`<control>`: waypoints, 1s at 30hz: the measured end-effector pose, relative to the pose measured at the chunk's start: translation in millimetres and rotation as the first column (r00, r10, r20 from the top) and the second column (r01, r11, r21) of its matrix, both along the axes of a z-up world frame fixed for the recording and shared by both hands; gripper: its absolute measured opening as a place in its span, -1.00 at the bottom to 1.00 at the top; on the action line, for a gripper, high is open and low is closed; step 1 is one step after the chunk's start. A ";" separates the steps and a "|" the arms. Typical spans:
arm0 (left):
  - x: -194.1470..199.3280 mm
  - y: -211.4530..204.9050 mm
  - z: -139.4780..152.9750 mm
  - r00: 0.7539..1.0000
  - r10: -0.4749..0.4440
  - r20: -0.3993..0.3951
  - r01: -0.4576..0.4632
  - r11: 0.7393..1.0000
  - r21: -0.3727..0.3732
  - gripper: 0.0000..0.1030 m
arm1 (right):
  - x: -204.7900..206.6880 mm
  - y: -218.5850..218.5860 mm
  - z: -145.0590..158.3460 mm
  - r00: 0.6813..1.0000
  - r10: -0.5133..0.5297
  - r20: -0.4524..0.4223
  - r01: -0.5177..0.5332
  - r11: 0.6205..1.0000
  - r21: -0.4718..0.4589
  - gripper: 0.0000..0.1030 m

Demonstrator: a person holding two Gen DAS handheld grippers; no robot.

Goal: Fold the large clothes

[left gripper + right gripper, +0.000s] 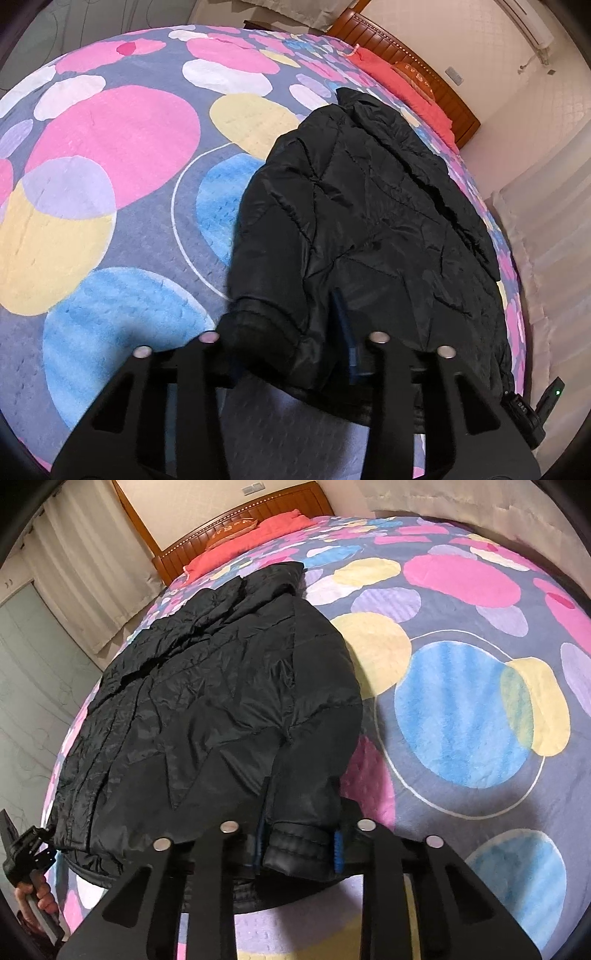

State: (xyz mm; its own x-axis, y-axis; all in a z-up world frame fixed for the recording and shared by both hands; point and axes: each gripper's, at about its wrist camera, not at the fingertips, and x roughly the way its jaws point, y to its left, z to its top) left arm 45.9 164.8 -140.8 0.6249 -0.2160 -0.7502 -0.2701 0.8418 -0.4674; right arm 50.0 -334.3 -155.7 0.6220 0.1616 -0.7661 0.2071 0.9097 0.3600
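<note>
- The black quilted puffer jacket (369,221) lies on the bed's quilt of big pink, blue and yellow circles (110,155), collar up at twelve o'clock toward the wooden headboard (406,55), hem down at six o'clock by both tools.
- In the left wrist view the left gripper (291,343) has its jaws drawn in narrow on the jacket's near hem corner and cuff; black fabric fills the gap, and it looks pinched.
- In the right wrist view the right gripper (297,843) is narrow too, its blue-padded fingers (338,853) pressing either side of a rolled cuff or hem edge at six o'clock.
- At eight o'clock in that same view a person's hand (38,893) holds the other tool's handle.
- Progress, as I read it: both sleeves appear tucked over the body already, giving a narrow long shape.
- What's left: the bottom-to-top fold, carrying the hem toward the collar, and possibly one more halving.
- Whether both grips catch every layer, I cannot tell.
</note>
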 end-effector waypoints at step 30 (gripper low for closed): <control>-46.8 14.4 37.6 0.992 -0.045 0.118 0.065 0.983 -0.173 -0.75 | -13.5 -27.7 10.7 0.999 0.031 0.027 -0.038 0.948 0.316 -0.70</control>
State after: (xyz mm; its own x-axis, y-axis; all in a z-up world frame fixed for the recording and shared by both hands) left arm -0.9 179.2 -103.2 0.6871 -0.3747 -0.6225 -0.1626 0.7558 -0.6343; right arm 36.5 -362.1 -145.0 0.6274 0.4152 -0.6588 0.1662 0.7551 0.6342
